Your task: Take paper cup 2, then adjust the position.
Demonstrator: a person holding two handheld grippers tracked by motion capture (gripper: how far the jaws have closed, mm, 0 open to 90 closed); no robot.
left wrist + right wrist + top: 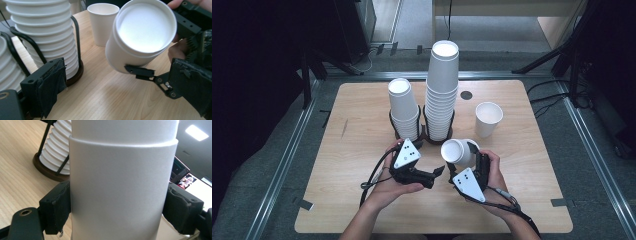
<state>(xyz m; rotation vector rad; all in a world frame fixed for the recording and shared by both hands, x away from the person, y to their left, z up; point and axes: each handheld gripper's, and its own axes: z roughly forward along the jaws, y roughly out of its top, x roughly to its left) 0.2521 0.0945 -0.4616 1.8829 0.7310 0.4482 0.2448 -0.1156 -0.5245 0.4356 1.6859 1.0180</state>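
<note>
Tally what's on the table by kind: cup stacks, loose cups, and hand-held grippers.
Stacks of white cups in holders: 2, a tall stack and a short stack
Loose white cups: 2, a standing cup and a held cup
Hand-held grippers: 2, left hand-held gripper and right hand-held gripper
Total: 6

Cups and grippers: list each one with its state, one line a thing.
Held cups: two nested, tilted, base toward the left gripper, clamped off the table.
Right gripper: shut on the held cups' wall.
Left gripper: empty; jaw gap cannot be told.
Single cup: upright on the table, mouth up, apart from the stacks.
Tall stack: upside down in its wire holder.
Short stack: upside down in its wire holder.
</note>
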